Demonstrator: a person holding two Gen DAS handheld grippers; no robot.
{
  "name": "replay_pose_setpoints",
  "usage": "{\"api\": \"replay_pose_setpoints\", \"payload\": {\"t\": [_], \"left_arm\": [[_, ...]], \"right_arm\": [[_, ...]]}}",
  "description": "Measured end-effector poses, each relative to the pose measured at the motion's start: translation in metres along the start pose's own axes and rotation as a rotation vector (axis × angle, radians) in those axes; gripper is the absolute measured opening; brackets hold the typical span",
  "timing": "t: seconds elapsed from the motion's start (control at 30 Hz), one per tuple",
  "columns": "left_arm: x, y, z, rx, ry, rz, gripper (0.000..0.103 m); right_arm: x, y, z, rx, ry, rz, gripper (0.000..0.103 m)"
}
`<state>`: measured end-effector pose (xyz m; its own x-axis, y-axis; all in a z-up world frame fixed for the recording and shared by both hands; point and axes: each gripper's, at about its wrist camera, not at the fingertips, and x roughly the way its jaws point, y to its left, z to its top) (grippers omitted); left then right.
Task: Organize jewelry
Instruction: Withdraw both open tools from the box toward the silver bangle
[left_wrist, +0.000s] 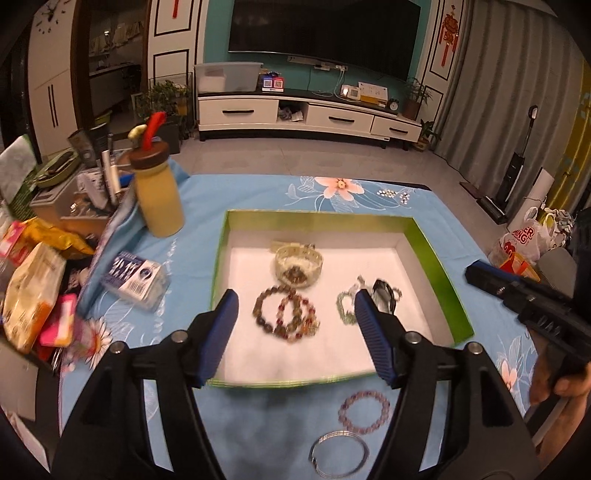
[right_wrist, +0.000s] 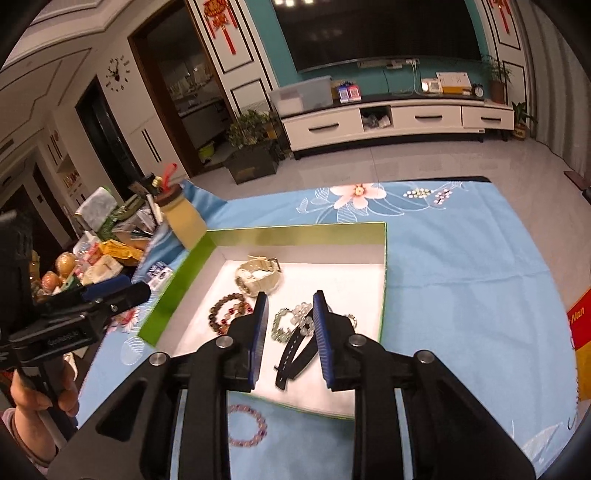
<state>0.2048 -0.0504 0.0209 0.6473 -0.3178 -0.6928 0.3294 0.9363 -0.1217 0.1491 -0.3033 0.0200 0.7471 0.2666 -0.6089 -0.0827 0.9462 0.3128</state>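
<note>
A green box with a white floor (left_wrist: 436, 266) (right_wrist: 177, 284) lies on the blue flowered cloth. In it are a cream watch (left_wrist: 298, 264) (right_wrist: 256, 277), brown bead bracelets (left_wrist: 284, 315) (right_wrist: 227, 312), a pale green bead bracelet (left_wrist: 345, 308) (right_wrist: 291, 319) and a black watch (left_wrist: 384, 295) (right_wrist: 295, 354). A purple bead bracelet (left_wrist: 364, 411) (right_wrist: 245, 424) and a silver bangle (left_wrist: 338, 456) lie on the cloth in front of the box. My left gripper (left_wrist: 295, 321) is open and empty above the brown bracelets. My right gripper (right_wrist: 290, 321) is open, its fingers either side of the black watch strap.
A yellow bottle with a brown lid (left_wrist: 157, 188) (right_wrist: 183, 218), a blue-white packet (left_wrist: 135, 278) and a heap of snack bags and boxes (left_wrist: 33, 295) crowd the left side. A TV cabinet (left_wrist: 306, 114) stands across the room.
</note>
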Motion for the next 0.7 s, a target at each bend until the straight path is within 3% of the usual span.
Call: {"api": "replay_pose_setpoints", "payload": {"t": [0.3,0.47,0.63,0.7], "left_arm": [[-0.020,0.012,-0.060,-0.048,0.083,0.049,0.070],[-0.021,0.012,-0.092,-0.065,0.132,0.086,0.080],[-0.028,0.005,-0.111,-0.044,0.143,0.105,0.089],[-0.031,0.001,-0.115,-0.035,0.142,0.113,0.094]], "right_arm": [[-0.033,0.003,-0.039,0.004,0.022,0.021,0.027],[-0.037,0.008,-0.071,0.016,0.075,0.028,0.038],[-0.035,0.012,-0.093,0.025,0.124,0.032,0.039],[-0.035,0.013,-0.097,0.027,0.135,0.033,0.048]]}}
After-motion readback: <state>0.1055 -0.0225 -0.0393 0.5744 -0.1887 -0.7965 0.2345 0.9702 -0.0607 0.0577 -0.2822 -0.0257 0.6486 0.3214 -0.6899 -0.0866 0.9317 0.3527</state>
